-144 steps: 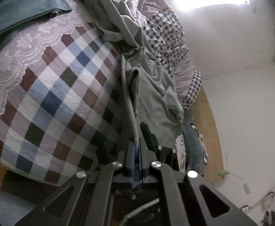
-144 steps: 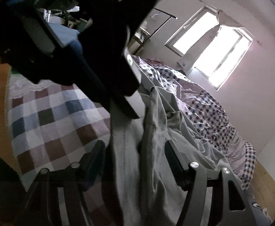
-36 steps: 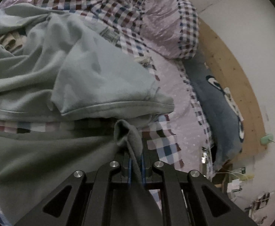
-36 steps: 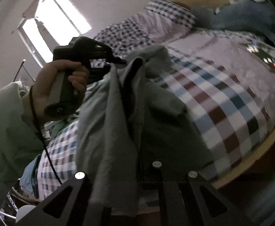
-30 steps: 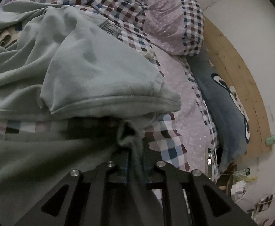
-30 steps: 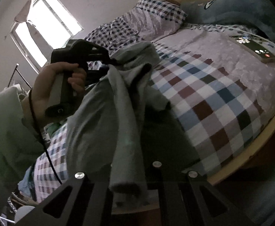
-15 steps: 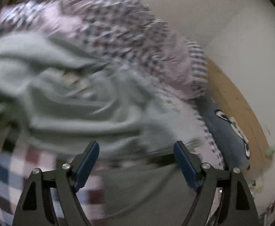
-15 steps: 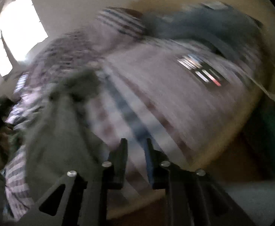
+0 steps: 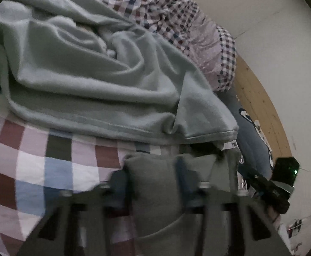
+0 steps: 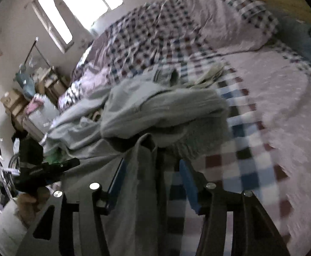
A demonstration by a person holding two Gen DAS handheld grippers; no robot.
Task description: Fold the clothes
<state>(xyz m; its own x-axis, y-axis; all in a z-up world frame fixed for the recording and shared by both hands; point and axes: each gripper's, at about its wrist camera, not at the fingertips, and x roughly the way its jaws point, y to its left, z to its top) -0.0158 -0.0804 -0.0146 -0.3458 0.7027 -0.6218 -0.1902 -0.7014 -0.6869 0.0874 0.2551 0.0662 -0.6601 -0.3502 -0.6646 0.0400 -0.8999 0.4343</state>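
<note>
Left gripper (image 9: 153, 183): jaws closing, a fold of the grey garment (image 9: 155, 192) between them; pads blurred, so whether they press it cannot be told.
Right gripper (image 10: 151, 183): jaws opening, a strip of the same garment hanging between, not pinched.
Checked sheet (image 9: 27, 166): bare squares left of the garment; open pink sheet to its right in the right wrist view.
Pale green garment (image 9: 80, 81): crumpled heap, hem just beyond the grey one.
Plaid quilt (image 10: 155, 38), pillow (image 10: 230, 21): farthest, by the wooden headboard (image 9: 255, 98).
</note>
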